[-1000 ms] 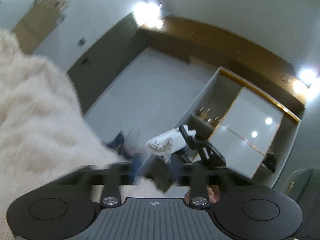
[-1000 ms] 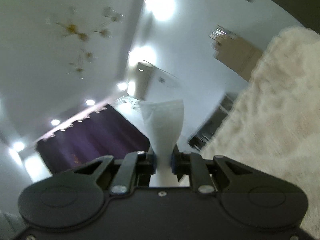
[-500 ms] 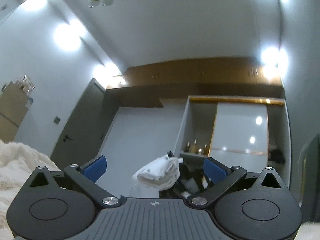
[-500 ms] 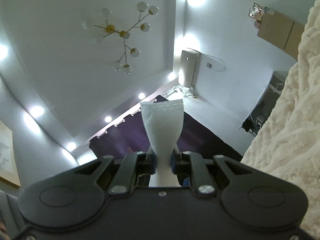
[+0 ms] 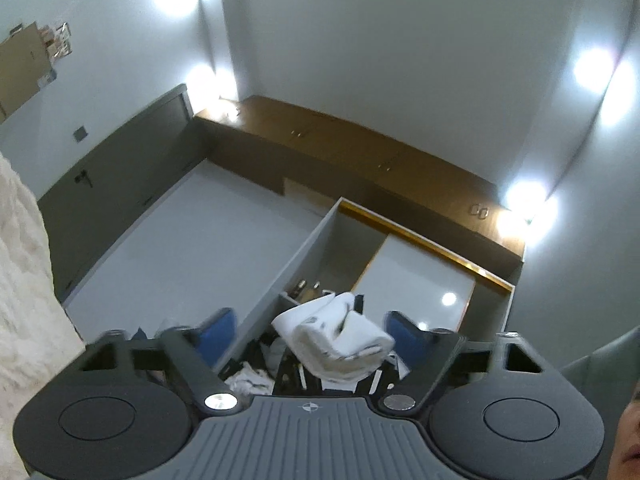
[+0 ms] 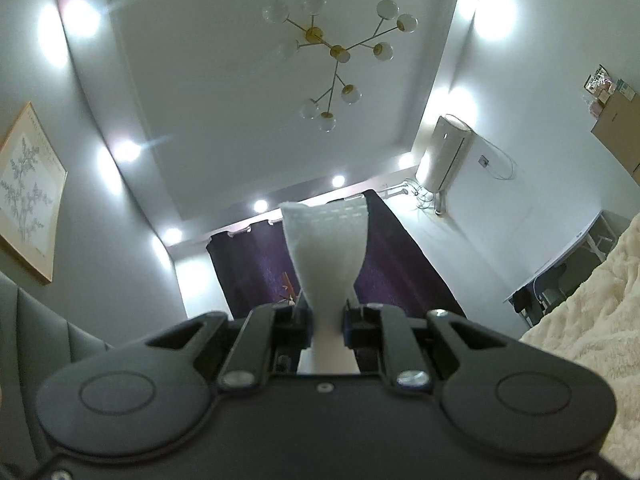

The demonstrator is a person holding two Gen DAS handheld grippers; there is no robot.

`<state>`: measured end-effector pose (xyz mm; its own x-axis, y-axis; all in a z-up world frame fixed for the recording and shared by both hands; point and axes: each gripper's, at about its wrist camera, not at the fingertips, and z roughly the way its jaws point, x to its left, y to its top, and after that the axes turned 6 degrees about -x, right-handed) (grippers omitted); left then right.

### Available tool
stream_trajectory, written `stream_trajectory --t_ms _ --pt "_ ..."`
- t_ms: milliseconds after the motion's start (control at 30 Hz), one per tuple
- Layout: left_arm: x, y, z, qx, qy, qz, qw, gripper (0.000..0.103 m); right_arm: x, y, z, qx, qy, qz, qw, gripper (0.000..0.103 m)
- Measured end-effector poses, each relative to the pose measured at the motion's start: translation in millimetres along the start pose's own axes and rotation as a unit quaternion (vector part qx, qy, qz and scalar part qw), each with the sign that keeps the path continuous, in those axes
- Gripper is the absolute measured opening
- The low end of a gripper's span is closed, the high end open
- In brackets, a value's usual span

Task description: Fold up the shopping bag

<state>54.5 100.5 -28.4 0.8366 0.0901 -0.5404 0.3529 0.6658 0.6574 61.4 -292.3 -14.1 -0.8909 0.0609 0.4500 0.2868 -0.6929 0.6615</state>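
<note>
Here the right gripper (image 6: 327, 322) is clamped on a strip of the white shopping bag (image 6: 325, 252), which rises from between the closed fingers at the centre of the right wrist view and fans out wider toward its stitched top edge. Behind it hangs a dark purple curtain (image 6: 394, 264), and a branching ceiling lamp (image 6: 338, 54) sits in the upper middle of the frame. A cream fluffy blanket (image 6: 592, 320) fills the lower right.

In the left wrist view the left gripper (image 5: 310, 334) is spread wide, its blue pads (image 5: 218, 330) well apart and gripping nothing. Between them, a little right of centre low in the frame, shows a crumpled white bundle of the bag (whether it touches either pad I cannot tell). A brown cabinet (image 5: 360, 152) crosses the middle of the frame, and the same blanket edges the left side.
</note>
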Motion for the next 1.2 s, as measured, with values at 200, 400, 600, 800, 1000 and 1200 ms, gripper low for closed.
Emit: stream_trajectory --t_ms 200,400,600,800,1000,1200 --pt "-4.0 -1.2 7.2 0.005 -0.009 0.000 0.9999 0.029 5.7 0.2 -3.9 -0.001 -0.013 -0.001 1.000 0.013" --pt "-9.9 -5.3 11.0 0.003 -0.015 0.008 0.9999 0.016 10.3 0.0 -6.0 -0.011 -0.034 -0.006 0.999 0.026" --pt "-11.3 -5.3 0.6 -0.029 -0.010 -0.001 0.9995 0.015 13.0 -2.1 -8.2 -0.020 -0.050 -0.007 0.999 0.059" --pt "-7.7 -7.9 -3.7 -0.020 -0.026 -0.018 0.9993 0.015 9.1 -9.8 -7.9 -0.017 -0.049 0.011 0.999 0.059" --pt "1.2 -8.7 -4.9 -0.010 -0.031 -0.050 0.9982 0.015 10.4 -5.6 -14.3 -0.022 -0.025 0.006 0.999 0.018" --pt "0.6 -8.7 -5.9 -0.010 -0.025 -0.046 0.9985 0.015 7.3 -5.6 -13.7 -0.015 -0.033 0.013 0.999 0.025"
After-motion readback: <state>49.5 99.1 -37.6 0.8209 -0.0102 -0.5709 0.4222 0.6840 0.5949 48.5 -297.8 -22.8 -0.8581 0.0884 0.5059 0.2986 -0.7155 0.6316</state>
